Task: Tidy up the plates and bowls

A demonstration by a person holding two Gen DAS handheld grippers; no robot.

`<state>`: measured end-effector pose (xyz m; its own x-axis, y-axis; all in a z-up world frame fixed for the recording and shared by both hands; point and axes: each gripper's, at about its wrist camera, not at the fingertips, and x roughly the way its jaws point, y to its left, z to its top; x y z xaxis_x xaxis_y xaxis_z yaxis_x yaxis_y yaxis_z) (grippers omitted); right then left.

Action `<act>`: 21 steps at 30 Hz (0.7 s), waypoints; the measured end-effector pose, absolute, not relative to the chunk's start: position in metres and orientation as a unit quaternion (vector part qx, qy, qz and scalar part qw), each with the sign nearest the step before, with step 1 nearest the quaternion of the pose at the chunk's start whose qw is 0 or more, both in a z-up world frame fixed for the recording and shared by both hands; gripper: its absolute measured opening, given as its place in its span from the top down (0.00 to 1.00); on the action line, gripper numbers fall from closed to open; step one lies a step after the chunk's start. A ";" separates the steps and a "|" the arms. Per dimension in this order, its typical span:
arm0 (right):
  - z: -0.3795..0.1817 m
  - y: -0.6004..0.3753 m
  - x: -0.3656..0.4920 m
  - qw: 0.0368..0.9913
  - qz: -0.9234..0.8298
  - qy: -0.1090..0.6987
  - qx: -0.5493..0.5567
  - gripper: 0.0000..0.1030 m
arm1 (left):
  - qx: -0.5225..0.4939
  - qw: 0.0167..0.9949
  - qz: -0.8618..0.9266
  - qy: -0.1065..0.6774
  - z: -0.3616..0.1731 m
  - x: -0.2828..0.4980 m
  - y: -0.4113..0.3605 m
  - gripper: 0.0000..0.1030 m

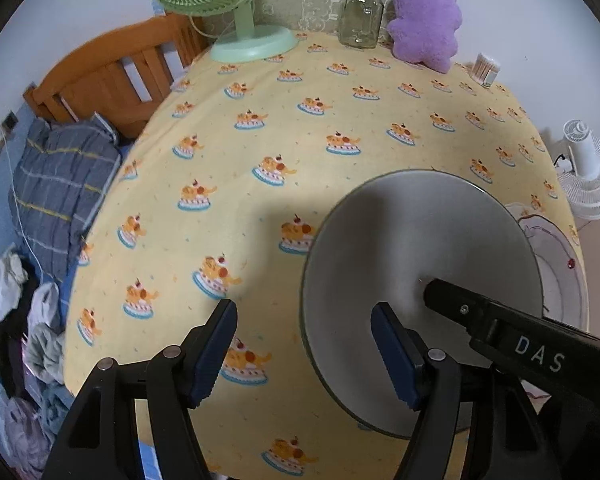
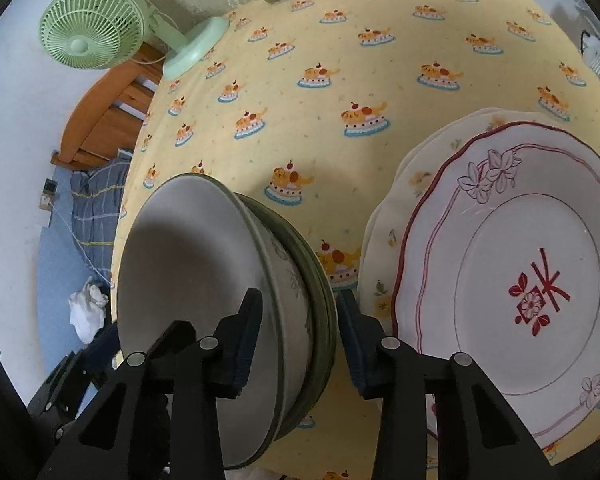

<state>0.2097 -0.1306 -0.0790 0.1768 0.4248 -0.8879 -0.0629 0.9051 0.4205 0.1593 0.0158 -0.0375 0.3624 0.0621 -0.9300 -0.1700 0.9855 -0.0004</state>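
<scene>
Right claw [image 2: 298, 340] straddling stacked bowls' [image 2: 204, 280] rim, pads apart, left claw [image 1: 304, 356] open, plates [image 2: 512, 280] near table edge

Both the left gripper [image 1: 304, 354] and the right gripper [image 2: 298, 340] have black plastic arms with triangular cut-outs, round silver pins at the joints, ribbed dark blue pads [image 1: 214, 354], and one finger carries white letters "DAS".

Dim indoor light, soft shadows on tablecloth [image 1: 260, 152], heavy fisheye warp w/ dark corners.
</scene>
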 end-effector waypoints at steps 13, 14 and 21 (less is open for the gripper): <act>-0.081 -0.131 0.215 0.749 0.157 0.628 0.145 0.66 | -0.050 0.809 0.004 0.586 -0.058 0.181 0.009 0.32; -0.082 -0.130 0.214 0.749 0.155 0.628 0.145 0.66 | -0.051 0.808 -0.003 0.587 -0.060 0.183 0.010 0.33; -0.080 -0.126 0.213 0.755 0.137 0.626 0.139 0.65 | -0.081 0.805 -0.059 0.585 -0.069 0.187 0.019 0.32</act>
